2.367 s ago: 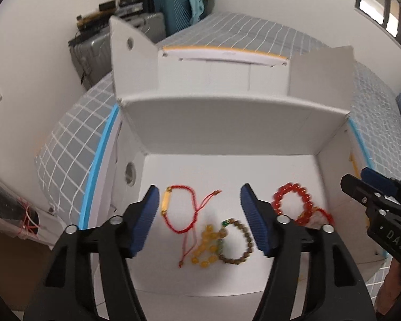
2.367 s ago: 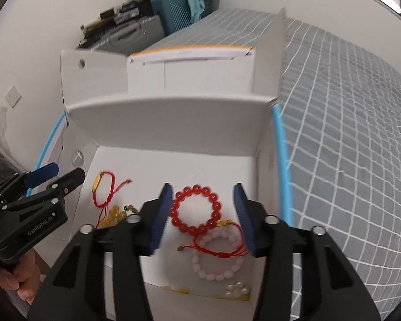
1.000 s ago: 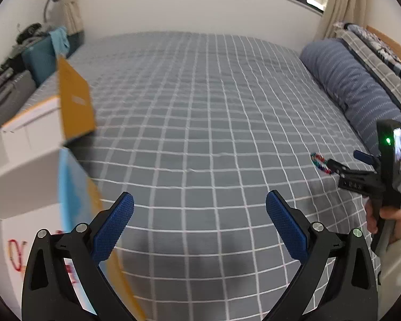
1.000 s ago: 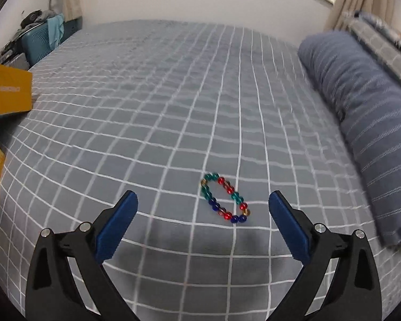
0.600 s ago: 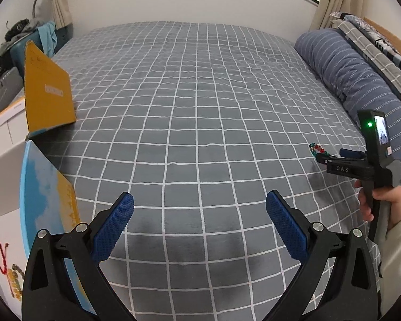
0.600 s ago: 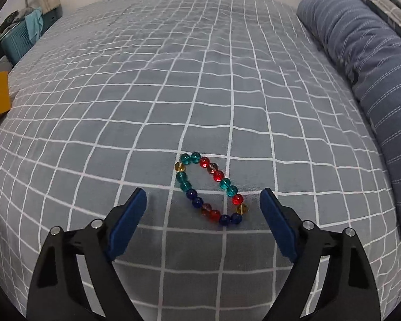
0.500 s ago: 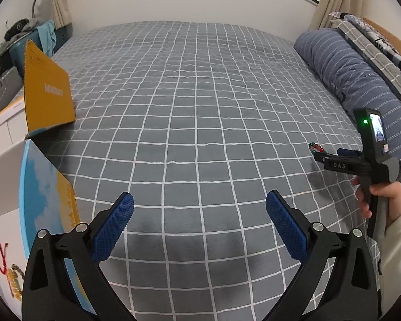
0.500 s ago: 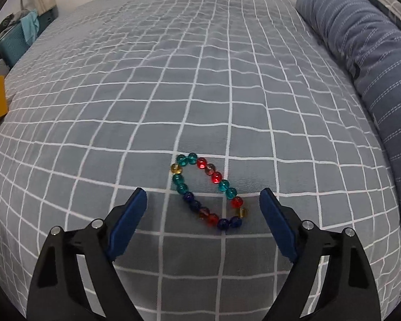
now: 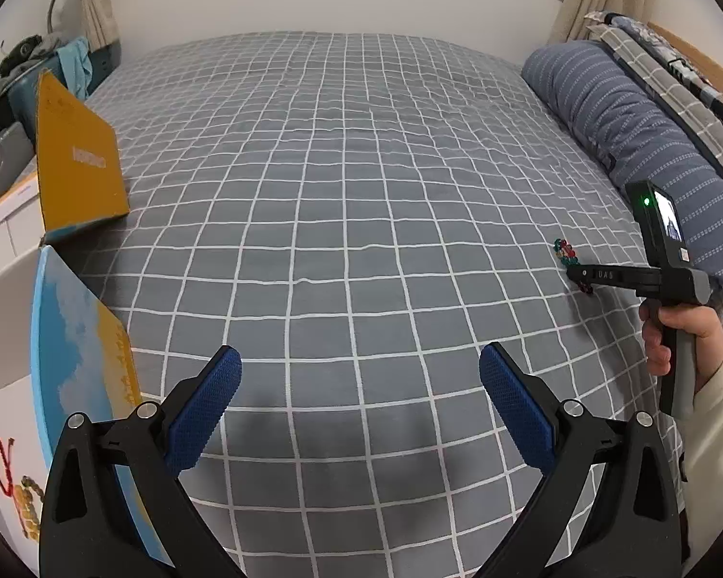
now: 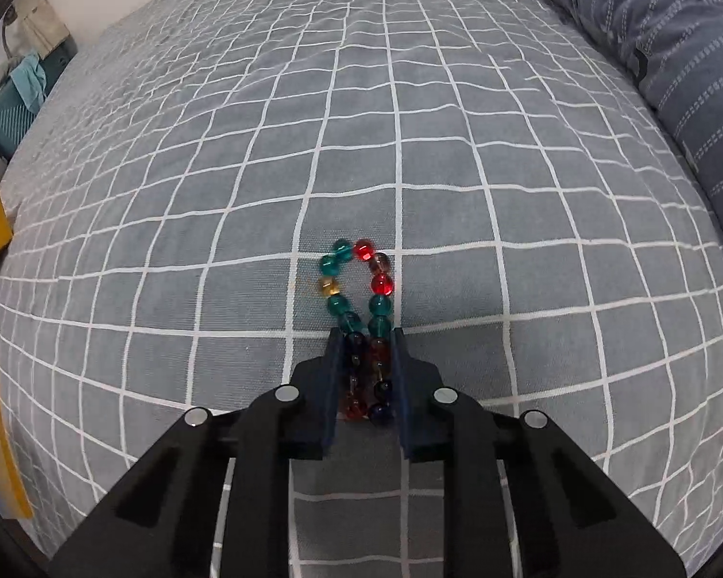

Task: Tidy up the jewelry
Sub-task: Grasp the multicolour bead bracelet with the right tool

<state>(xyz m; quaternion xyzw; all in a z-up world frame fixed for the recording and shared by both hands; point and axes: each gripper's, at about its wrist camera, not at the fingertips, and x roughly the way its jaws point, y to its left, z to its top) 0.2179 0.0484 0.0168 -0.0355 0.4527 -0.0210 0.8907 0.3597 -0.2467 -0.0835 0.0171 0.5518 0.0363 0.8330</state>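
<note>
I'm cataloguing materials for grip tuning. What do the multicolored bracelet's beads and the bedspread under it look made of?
The bracelet beads look like glass or clear plastic: translucent and glossy, with bright highlights. The bedspread looks like matte woven fabric, probably cotton, softly wrinkled.

Glossy see-through glass-like beads on bracelet; matt woven cloth bedsheet; textured rubbery blue pads, matt black plastic on left tool.

Grey grid bedspread, striped blue pillow, teal suitcase
</note>
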